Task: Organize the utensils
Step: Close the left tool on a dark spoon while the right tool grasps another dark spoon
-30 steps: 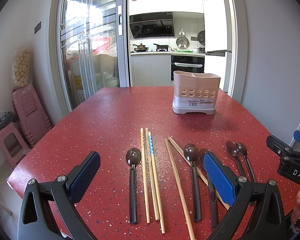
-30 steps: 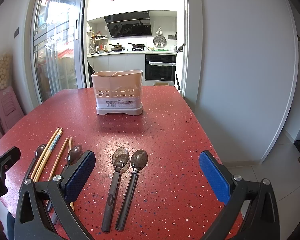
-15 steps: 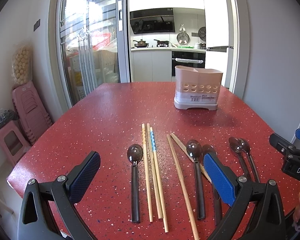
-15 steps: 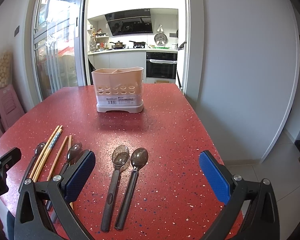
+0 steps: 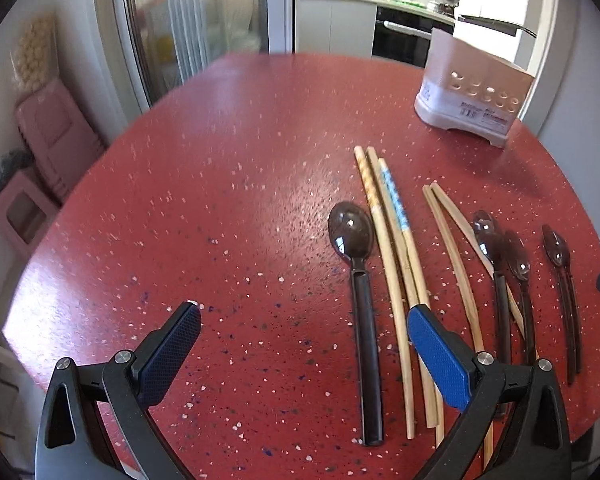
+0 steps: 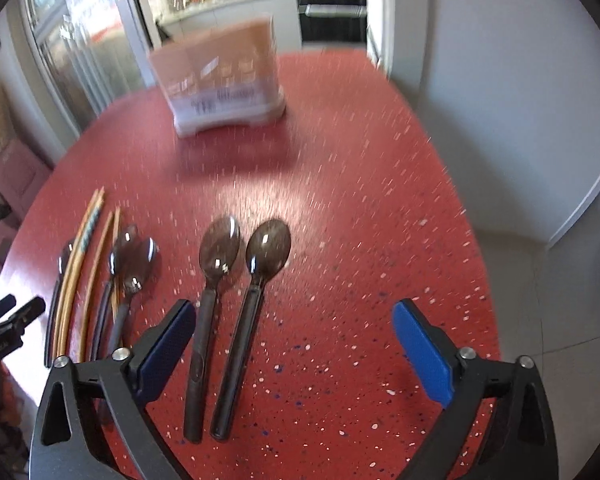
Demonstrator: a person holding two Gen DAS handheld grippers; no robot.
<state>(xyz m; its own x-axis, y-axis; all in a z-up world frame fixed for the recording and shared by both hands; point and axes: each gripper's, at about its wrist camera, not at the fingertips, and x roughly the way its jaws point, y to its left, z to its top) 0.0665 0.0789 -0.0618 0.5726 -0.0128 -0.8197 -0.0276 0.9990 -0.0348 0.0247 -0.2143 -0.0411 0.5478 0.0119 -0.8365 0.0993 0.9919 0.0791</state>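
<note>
A pink utensil holder (image 5: 472, 88) stands at the far side of the red speckled table (image 5: 220, 200). Several wooden chopsticks (image 5: 396, 264) and dark spoons lie in a row on the near side. My left gripper (image 5: 304, 316) is open above the table. One dark spoon (image 5: 360, 300) lies between its fingers, close to the right one, untouched. My right gripper (image 6: 294, 316) is wide and its jaws are closing. Two dark spoons (image 6: 236, 288) lie side by side between its fingers, near the left pad (image 6: 168, 344), which does not touch them. The holder (image 6: 220, 80) is blurred ahead.
Two more spoons (image 5: 504, 264) lie across a chopstick pair right of the left gripper, and a further pair of spoons (image 5: 560, 264) lies beyond them. Pink stools (image 5: 40, 152) stand by the glass door. The table's right edge (image 6: 480, 240) drops to a tiled floor.
Both grippers have tipped downward and dropped closer to the table, so the utensils look larger and the holder sits higher in view. The right gripper's fingers stand slightly closer together.
</note>
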